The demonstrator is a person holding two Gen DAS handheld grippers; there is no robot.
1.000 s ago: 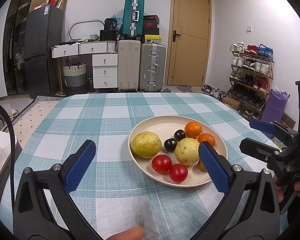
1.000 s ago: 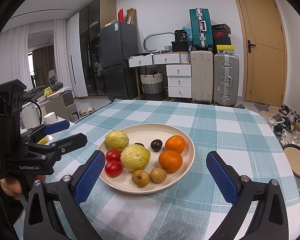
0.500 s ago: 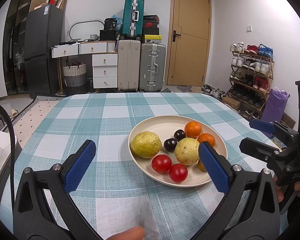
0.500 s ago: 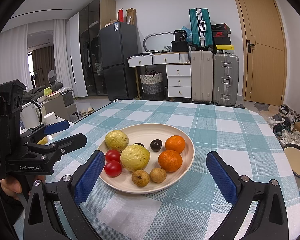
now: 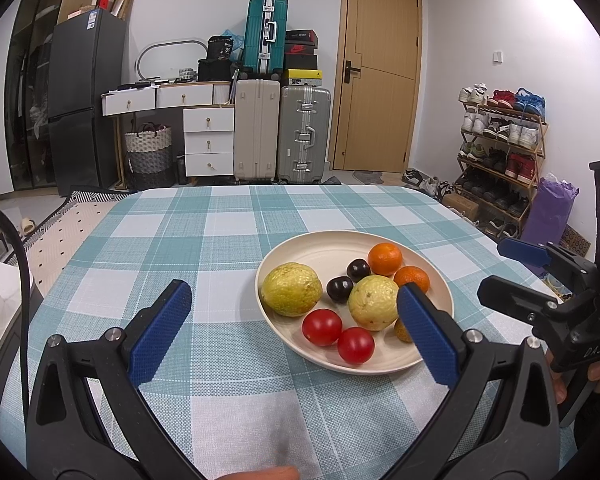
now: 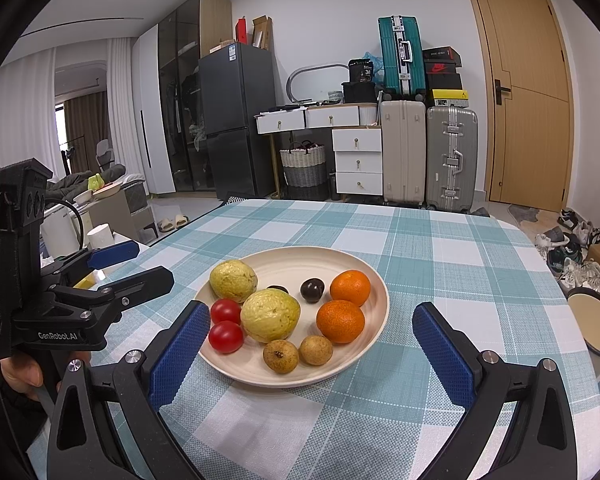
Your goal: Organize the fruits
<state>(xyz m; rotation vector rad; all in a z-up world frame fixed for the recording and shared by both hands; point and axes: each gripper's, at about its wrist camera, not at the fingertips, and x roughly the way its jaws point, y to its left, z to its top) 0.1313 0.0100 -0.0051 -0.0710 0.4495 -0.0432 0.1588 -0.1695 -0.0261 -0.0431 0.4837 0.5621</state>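
Checked tablecloth had every fruit sitting on the cream plate already, left gripper and right gripper both spread wide, empty, so honestly any grab wanted soft squeezing.

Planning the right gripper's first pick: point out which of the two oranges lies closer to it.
The orange at the plate's near edge, beside the small brown fruits, is closer to the right gripper. The other orange sits behind it.

I see two yellow guavas, tomatoes, oranges, dark plums and longans clustered on the cream plate.
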